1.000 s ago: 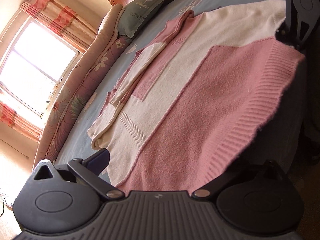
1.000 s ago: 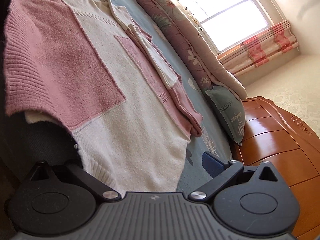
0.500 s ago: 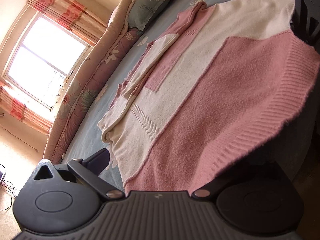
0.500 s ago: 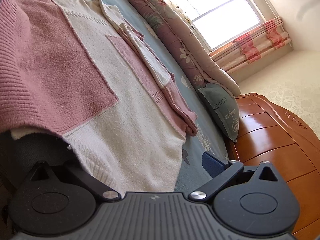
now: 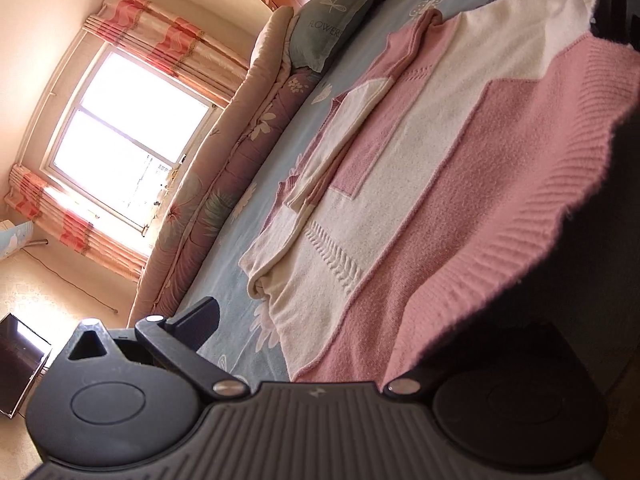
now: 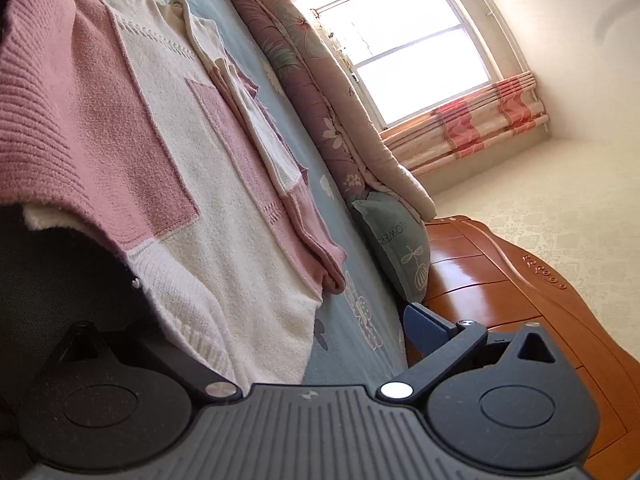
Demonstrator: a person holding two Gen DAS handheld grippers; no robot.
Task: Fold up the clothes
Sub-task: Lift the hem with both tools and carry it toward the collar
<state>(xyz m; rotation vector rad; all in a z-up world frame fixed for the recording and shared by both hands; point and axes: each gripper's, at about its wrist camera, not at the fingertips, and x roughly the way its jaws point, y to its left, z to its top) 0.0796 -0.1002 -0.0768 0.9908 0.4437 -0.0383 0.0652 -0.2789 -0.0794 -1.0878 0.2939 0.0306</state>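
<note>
A pink and cream knit sweater (image 5: 420, 168) lies flat on the blue flowered bed sheet (image 5: 256, 236), its sleeves folded in along the far side. The ribbed pink hem (image 5: 520, 240) is lifted off the bed edge. My left gripper (image 5: 320, 332) stands wide open: its left finger (image 5: 196, 320) is bare over the sheet and its right finger is hidden under the hem. My right gripper (image 6: 312, 340) is also wide open at the cream hem corner (image 6: 208, 320). Its right finger (image 6: 428, 328) is bare, while the cloth covers the left one.
A rolled floral quilt (image 5: 224, 184) runs along the far side of the bed under the window (image 5: 124, 148). A grey-green pillow (image 6: 396, 240) leans on the wooden headboard (image 6: 500, 280). A dark screen (image 5: 20, 360) stands on the floor at the left.
Both wrist views have tipped further toward the window and headboard. The hem stands higher off the bed edge, with more shadow beneath it. Both grippers' visible fingers keep the same spread.
</note>
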